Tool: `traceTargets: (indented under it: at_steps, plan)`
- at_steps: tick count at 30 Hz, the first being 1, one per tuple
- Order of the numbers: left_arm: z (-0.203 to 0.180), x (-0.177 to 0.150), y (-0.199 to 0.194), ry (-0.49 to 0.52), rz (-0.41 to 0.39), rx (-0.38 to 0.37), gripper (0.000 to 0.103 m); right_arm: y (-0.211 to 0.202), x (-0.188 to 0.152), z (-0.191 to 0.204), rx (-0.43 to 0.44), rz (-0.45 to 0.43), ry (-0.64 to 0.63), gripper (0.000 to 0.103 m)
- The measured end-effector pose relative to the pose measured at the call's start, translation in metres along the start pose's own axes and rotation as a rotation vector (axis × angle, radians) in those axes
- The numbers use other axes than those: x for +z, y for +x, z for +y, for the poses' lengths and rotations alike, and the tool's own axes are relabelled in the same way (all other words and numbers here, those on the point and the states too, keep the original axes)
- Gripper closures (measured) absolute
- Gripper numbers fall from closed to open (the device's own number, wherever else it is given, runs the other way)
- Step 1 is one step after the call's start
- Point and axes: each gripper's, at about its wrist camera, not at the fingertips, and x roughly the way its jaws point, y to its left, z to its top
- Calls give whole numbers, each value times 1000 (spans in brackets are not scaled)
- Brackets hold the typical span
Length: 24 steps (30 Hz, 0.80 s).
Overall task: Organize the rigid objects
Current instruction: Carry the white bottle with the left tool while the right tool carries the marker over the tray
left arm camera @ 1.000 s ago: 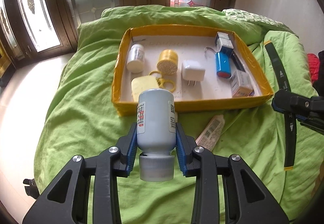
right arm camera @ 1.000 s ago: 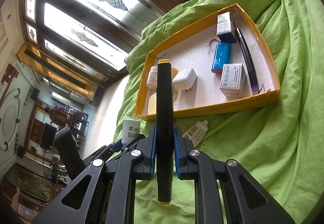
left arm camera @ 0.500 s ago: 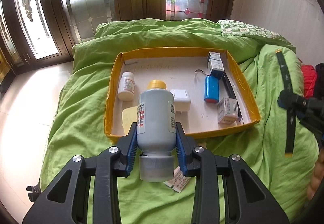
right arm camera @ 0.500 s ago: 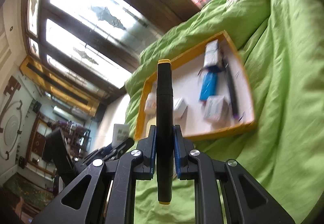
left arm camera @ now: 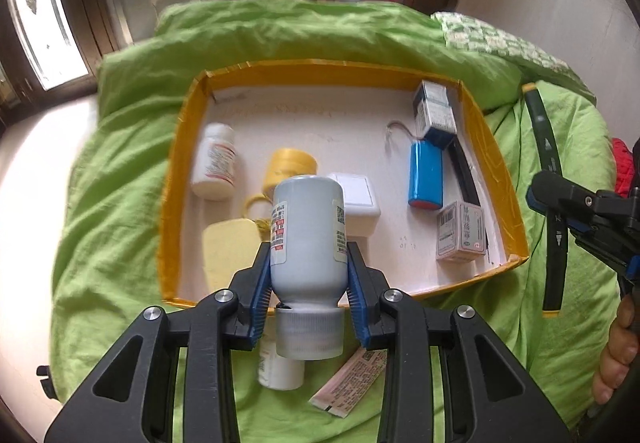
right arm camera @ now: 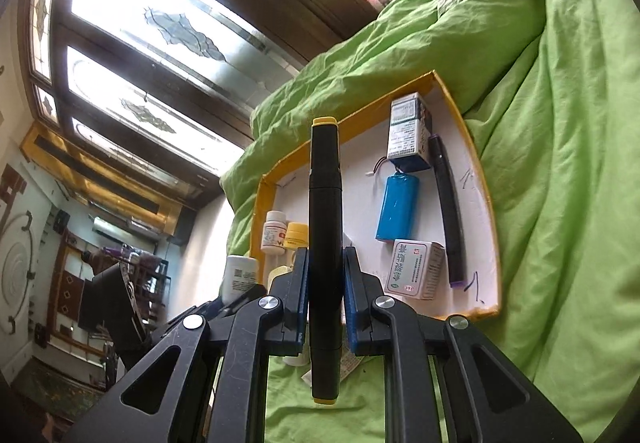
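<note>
**Both grippers loaded above the yellow-rimmed tray**

The left gripper [left arm camera: 308,297] is clamped on a pale grey plastic bottle [left arm camera: 307,239], held cap-down, its ribbed cap below the blue pads. The right gripper [right arm camera: 325,301] is clamped on a black marker with yellow ends [right arm camera: 325,243], upright between its pads.

Just under the left gripper, on the rumpled green quilt [left arm camera: 112,227], lie a small white bottle [left arm camera: 280,371] and a flat printed sachet [left arm camera: 350,379].

Beyond them sits the shallow tray [left arm camera: 170,203], white inside with yellow taped walls. It holds a white pill bottle [left arm camera: 214,163], a yellow round jar [left arm camera: 290,167], a pale yellow flat piece [left arm camera: 228,251], a white charger plug [left arm camera: 358,207], a blue cylindrical battery [left arm camera: 426,179], a small printed carton [left arm camera: 460,237], a black pen [left arm camera: 464,173] along the right wall and a dark box [left arm camera: 434,111].

Farthest, dark wooden window frames with patterned glass [right arm camera: 160,23].
</note>
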Motion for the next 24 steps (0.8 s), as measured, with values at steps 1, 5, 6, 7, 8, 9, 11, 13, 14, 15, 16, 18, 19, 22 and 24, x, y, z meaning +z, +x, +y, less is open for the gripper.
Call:
traceTargets:
  at_steps: [1,5,6,7,8,9,11,13,14,15,16,18,19,22,24]
  plan:
    - [-1,1,7,-2,24,-7,71,5,3,-2,-3,15,1,89]
    - [-1,6,33,-1,89,11,71,24,1,-4,-25,70,4,89]
    - [0,9,38,-1,95,11,71,31,0,-3,-33,86,4,89]
    - [1,12,42,-5,100,9,71,33,1,-5,-35,96,4,89]
    - [2,16,47,-11,105,4,71,40,0,-5,-36,113,8,89]
    - [4,21,52,-18,112,4,71,44,1,-5,-37,123,11,89]
    - [7,31,61,-22,113,20,71,55,3,-4,-46,144,8,89]
    - [10,40,69,-22,105,33,71,64,5,-4,-58,154,0,89]
    - [11,44,72,-25,100,34,71,70,6,-3,-65,162,-5,89]
    - [13,50,75,-27,93,38,71,72,6,-3,-70,166,-6,89]
    - [14,54,77,-27,87,41,71,75,6,-3,-76,170,-8,89]
    - [16,64,81,-29,79,45,71,81,6,-5,-91,180,-10,89]
    - [17,68,83,-29,76,49,71,83,5,-7,-96,185,-9,89]
    - [21,72,88,-35,72,48,71,87,5,-10,-120,195,-14,89]
    - [26,70,87,-35,70,45,71,91,6,-13,-141,196,-19,90]
